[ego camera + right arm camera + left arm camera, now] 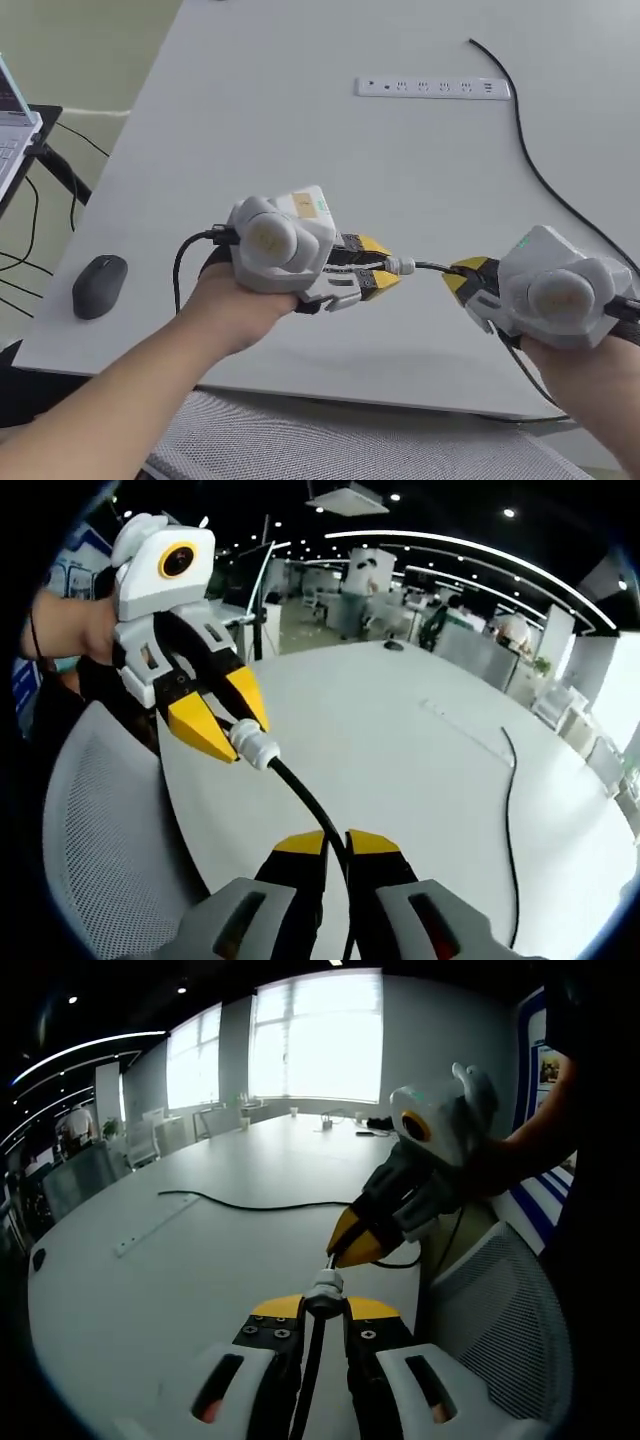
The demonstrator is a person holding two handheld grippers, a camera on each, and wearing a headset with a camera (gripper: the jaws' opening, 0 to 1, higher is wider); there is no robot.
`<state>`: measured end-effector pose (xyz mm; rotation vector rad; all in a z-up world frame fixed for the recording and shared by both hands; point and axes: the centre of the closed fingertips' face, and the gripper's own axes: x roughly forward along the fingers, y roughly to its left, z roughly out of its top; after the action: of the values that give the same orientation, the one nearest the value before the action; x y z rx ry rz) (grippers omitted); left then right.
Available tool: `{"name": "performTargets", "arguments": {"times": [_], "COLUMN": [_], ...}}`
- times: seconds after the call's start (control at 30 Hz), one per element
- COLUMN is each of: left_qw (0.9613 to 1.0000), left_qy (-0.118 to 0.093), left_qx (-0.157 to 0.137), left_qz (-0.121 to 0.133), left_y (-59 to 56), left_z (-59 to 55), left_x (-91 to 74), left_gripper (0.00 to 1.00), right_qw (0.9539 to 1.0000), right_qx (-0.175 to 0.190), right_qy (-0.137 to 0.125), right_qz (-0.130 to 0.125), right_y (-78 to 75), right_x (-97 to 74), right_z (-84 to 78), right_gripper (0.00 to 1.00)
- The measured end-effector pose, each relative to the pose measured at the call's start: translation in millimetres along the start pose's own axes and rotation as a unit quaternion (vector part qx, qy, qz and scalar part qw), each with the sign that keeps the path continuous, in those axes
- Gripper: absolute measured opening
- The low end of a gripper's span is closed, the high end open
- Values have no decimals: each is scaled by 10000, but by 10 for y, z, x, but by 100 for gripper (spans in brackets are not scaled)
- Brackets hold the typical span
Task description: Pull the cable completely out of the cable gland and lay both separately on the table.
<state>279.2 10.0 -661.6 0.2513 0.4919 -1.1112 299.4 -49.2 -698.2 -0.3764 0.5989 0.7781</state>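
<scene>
My left gripper (384,271) is shut on the white cable gland (400,266), which sticks out past its yellow tips above the table's near edge. A black cable (430,267) runs from the gland to the right, where my right gripper (462,276) is shut on it. In the left gripper view the gland (323,1290) sits between the left gripper's (325,1309) tips and the cable (309,1365) runs back between the jaws. The right gripper view shows the cable (300,790) rising from the right gripper (336,843) to the gland (251,743).
A white power strip (432,88) lies far across the white table (300,130), with a black cord (540,172) curving along the right side. A dark mouse (99,285) sits near the left edge. A mesh chair (300,440) is below the near edge.
</scene>
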Motion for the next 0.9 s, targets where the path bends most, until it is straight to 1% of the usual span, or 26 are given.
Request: {"name": "performTargets", "arguments": {"times": [0.13, 0.23, 0.27, 0.43, 0.53, 0.57, 0.6, 0.73, 0.83, 0.9], "left_qw": [10000, 10000, 10000, 10000, 10000, 10000, 10000, 10000, 10000, 10000], "left_qy": [14, 21, 27, 29, 36, 41, 44, 58, 63, 61], "left_qx": [2, -3, 4, -6, -5, -1, 2, 8, 24, 10], "left_qz": [8, 14, 18, 41, 53, 62, 67, 73, 63, 66], "left_y": [5, 4, 5, 18, 21, 23, 24, 13, 2, 7], "left_z": [-8, -11, -11, -12, -17, -21, -24, -27, -22, -19], "left_x": [5, 9, 9, 0, -7, -10, -11, -12, -5, -4], "left_gripper": [15, 15, 15, 15, 15, 15, 15, 15, 15, 15], "right_qw": [9992, 9977, 9964, 9900, 9871, 9863, 9861, 9805, 9796, 9801], "right_qx": [383, 666, 839, 1390, 1573, 1613, 1618, 1912, 1960, 1931], "right_qy": [53, 109, 114, 181, 207, 252, 268, 340, 353, 342], "right_qz": [-26, -62, -99, -160, -205, -234, -252, -285, -283, -293], "right_y": [-50, -91, -114, -179, -211, -220, -225, -230, -210, -213], "right_x": [2, 5, 5, 13, 17, 18, 22, 21, 16, 15], "right_z": [-111, -187, -219, -358, -420, -454, -473, -554, -556, -554], "right_gripper": [2, 2, 2, 2, 2, 2, 1, 2, 2, 2]}}
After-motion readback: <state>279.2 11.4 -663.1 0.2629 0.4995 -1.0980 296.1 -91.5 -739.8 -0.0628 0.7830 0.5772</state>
